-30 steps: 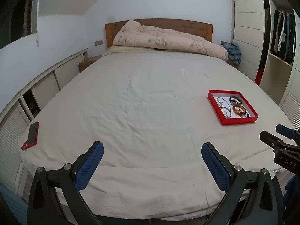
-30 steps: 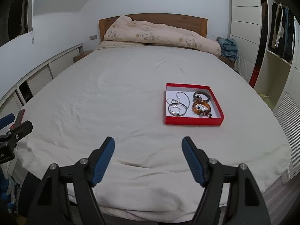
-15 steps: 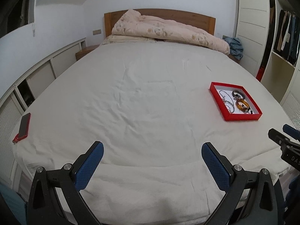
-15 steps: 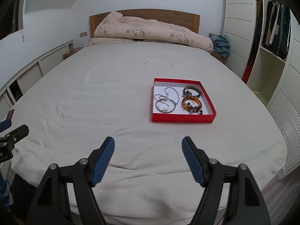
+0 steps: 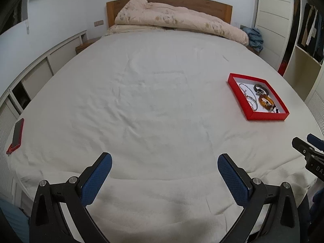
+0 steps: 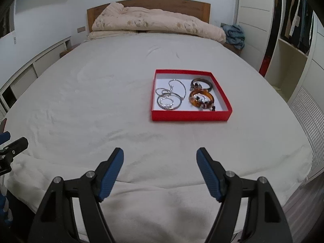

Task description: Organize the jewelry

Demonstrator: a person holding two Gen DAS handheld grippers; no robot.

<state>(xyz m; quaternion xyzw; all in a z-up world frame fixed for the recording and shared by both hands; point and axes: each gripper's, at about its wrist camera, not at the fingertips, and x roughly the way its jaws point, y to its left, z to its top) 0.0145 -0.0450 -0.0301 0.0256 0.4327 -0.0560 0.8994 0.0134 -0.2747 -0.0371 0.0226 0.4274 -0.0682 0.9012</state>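
Both tongs spread, empty; only left wrist view shows phone (image 5: 17,134); red tray (image 6: 190,115) in both.

both views have dipped and drawn closer to the bed (image 6: 101,93). in the right wrist view the red tray (image 6: 190,115) of jewelry now sits larger and nearer the right hand-held gripper (image 6: 160,162). in the left wrist view the tray (image 5: 265,117) and the phone (image 5: 17,133) at the bed's edge lie closer to the left hand-held gripper (image 5: 164,167), and the headboard (image 5: 202,2) sits higher.
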